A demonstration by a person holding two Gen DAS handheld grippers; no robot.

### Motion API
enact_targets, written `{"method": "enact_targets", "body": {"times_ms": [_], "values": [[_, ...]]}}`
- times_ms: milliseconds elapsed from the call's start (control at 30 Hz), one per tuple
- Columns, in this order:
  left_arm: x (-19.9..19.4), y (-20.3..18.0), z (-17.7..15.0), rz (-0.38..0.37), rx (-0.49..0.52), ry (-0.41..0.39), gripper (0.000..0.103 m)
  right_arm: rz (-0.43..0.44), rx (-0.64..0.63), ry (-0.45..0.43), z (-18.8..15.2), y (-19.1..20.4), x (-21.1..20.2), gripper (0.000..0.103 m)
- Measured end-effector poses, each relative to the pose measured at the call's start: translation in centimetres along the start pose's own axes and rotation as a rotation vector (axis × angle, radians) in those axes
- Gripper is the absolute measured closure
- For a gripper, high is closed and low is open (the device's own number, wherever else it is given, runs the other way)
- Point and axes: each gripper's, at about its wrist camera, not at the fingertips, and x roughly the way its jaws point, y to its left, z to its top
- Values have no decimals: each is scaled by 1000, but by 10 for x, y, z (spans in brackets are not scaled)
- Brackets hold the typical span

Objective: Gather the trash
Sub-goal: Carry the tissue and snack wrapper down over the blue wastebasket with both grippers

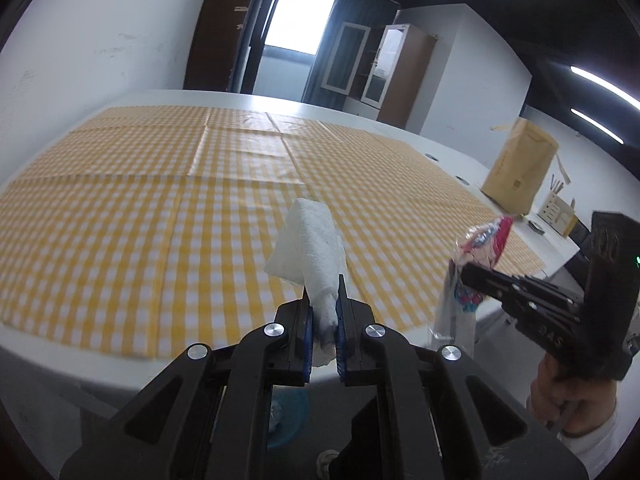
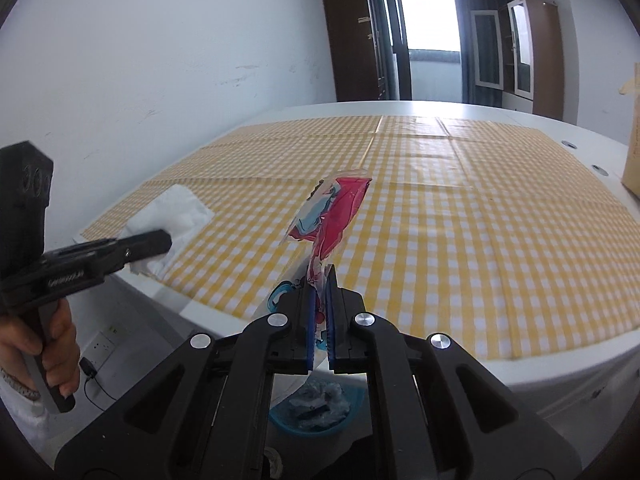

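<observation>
Now both tools carry trash above the worktop's near edge.

Your left tool (image 1: 323, 304), low centre of the left wrist view, is clenched on a crumpled white paper towel (image 1: 308, 248): soft, light, easily torn, so hold its bunched end. Your right tool (image 2: 320, 300) is pinched tight on a clear red-and-blue plastic wrapper (image 2: 332, 212): flimsy and probably slippery, best gripped on a gathered fold. A blue bin (image 2: 312, 412) holding crumpled waste sits at the frame's bottom, below the yellow checked tablecloth (image 2: 460, 240).
</observation>
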Motion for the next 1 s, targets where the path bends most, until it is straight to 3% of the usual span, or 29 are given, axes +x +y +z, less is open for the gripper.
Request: {"method": "enact_targets", "body": {"times_ms": [200, 433, 700, 1000], "values": [[-30, -12, -44, -91, 8, 9, 95, -23, -34, 4, -42, 6, -28, 100], [-37, -8, -99, -132, 16, 70, 95, -39, -31, 97, -104, 16, -31, 100], [-12, 13, -145, -130, -33, 170, 95, -79, -35, 195, -155, 17, 2, 100], [51, 56, -174, -101, -109, 281, 95, -74, 19, 364, -188, -2, 89, 99]]}}
